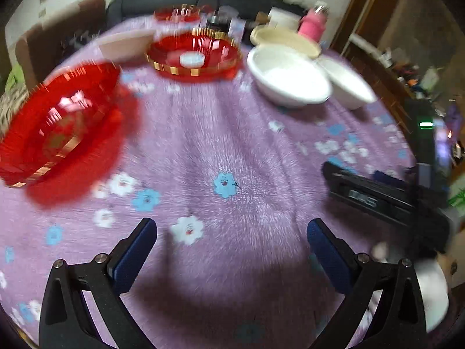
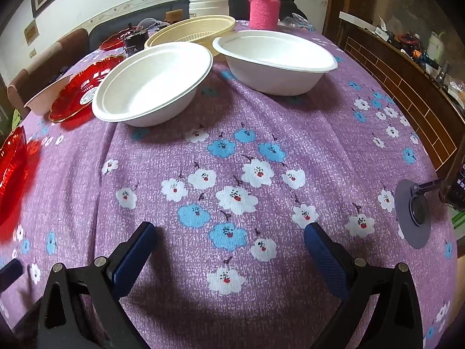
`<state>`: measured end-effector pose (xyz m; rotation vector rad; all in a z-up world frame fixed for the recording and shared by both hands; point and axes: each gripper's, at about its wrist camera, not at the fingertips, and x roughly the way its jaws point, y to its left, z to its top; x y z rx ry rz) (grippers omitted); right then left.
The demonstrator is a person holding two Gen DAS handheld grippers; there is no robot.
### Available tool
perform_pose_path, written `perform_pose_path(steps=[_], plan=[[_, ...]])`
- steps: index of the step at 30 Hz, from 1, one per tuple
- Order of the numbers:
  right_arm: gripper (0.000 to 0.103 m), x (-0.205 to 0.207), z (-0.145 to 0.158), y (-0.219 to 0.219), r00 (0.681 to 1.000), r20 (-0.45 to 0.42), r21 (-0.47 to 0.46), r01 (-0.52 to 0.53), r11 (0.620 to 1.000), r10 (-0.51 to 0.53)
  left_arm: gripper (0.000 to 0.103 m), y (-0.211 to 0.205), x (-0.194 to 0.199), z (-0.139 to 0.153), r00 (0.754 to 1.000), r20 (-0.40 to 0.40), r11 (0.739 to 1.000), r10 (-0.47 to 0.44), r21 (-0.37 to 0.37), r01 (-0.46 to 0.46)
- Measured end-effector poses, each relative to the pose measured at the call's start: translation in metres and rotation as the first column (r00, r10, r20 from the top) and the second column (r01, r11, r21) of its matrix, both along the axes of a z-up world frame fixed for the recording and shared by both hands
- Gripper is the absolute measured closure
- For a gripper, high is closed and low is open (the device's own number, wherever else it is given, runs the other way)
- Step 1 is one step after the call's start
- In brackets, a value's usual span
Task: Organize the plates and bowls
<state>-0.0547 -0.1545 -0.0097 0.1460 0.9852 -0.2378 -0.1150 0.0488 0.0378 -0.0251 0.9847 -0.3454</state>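
Two white bowls stand on the purple flowered cloth: the left white bowl (image 2: 151, 84) (image 1: 287, 75) and the right white bowl (image 2: 276, 61) (image 1: 348, 83). A cream plate (image 2: 191, 30) (image 1: 284, 39) lies behind them. A red gold-rimmed plate (image 1: 194, 55) (image 2: 78, 93) sits mid-table. Another red plate (image 1: 61, 128) (image 2: 11, 168) is near the left. A third red dish (image 1: 177, 14) sits at the back. My left gripper (image 1: 232, 229) is open and empty above the cloth. My right gripper (image 2: 229, 232) is open and empty.
A pink knit-covered bottle (image 2: 264, 3) and a white jar (image 2: 207, 7) stand at the back. A pale rectangular dish (image 2: 48, 93) lies at the left. A grey disc on a stand (image 2: 414, 212) sits at the right edge. Brown chairs (image 2: 46, 58) stand behind.
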Motion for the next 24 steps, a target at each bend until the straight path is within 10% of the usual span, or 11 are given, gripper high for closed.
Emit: perform_pose_path(steps=[6, 11, 15, 24], plan=[[0.002, -0.012, 0.008, 0.007, 1.000, 0.025, 0.018, -0.012, 1.000, 0.011, 0.000, 0.068, -0.033, 0.057, 0.963, 0.256, 0.995, 0.087, -0.062, -0.073], [0.002, -0.040, 0.065, 0.046, 0.958, 0.276, -0.076, -0.061, 0.995, 0.080, 0.000, 0.129, -0.047, 0.096, 0.863, 0.445, 0.971, 0.239, -0.092, -0.221], [0.001, -0.049, 0.100, 0.083, 0.871, 0.458, -0.114, -0.140, 0.984, 0.177, 0.000, 0.176, -0.041, 0.110, 0.830, 0.447, 0.942, 0.335, -0.143, -0.303], [0.001, 0.032, 0.088, 0.154, 0.905, 0.264, 0.037, -0.356, 0.934, 0.335, 0.000, 0.258, 0.023, 0.090, 0.864, 0.274, 0.906, 0.423, -0.149, -0.396]])
